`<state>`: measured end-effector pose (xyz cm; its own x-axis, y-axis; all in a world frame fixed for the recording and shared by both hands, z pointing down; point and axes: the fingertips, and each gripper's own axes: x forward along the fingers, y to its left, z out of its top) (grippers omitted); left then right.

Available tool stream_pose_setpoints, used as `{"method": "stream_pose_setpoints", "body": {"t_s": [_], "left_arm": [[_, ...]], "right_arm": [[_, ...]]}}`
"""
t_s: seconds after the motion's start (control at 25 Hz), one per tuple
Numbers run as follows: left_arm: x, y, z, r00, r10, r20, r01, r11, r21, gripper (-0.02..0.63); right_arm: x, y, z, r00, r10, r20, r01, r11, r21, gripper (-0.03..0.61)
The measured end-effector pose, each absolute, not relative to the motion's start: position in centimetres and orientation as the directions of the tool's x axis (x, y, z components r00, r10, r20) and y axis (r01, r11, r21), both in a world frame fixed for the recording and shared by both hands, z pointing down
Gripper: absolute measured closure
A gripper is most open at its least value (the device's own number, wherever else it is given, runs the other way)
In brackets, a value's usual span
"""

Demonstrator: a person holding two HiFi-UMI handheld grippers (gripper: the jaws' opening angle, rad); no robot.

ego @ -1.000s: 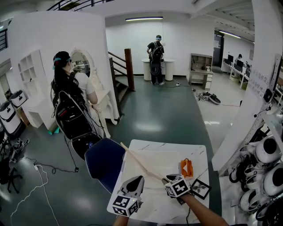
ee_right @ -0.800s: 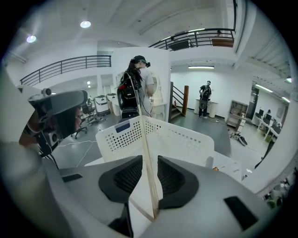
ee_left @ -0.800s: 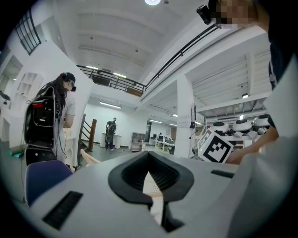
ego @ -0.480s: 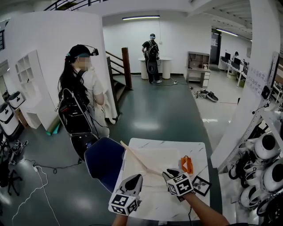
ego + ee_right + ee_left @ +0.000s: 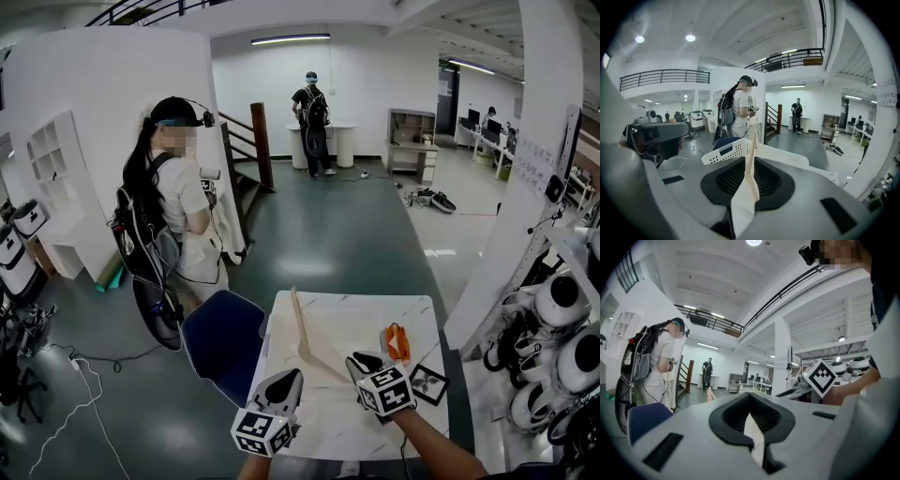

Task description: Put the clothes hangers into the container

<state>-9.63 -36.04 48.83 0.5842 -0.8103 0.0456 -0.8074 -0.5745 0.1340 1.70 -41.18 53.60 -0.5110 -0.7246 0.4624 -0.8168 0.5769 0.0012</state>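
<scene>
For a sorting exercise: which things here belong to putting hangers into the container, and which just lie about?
Job: wooden hanger, in right gripper; white perforated container, gripped by left gripper.
Lying about: orange object; black-framed card; blue chair.

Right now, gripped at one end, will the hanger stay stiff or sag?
Likely stiff: the hanger juts straight from the right gripper without drooping. Probably light: thin pale wood. Its long arm might twist in the grip.

L gripper [image 5: 287,382] & R gripper [image 5: 360,364] are showing grey shells w/ black jaw recesses, each carrying a b/w marker cube [image 5: 258,433].
</scene>
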Motion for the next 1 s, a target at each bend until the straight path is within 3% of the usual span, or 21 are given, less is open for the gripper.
{"method": "stream_pose_setpoints", "body": {"t_s": [1.0], "left_arm": [[-12.5,-29.5,49.3,0.629,-0.776,0.046,-0.775,-0.62,0.125,0.609]], "right_arm": [[0.5,-34.0,50.3,-0.473,-0.835,0.28,-0.876,0.479,-0.051,0.558]]}}
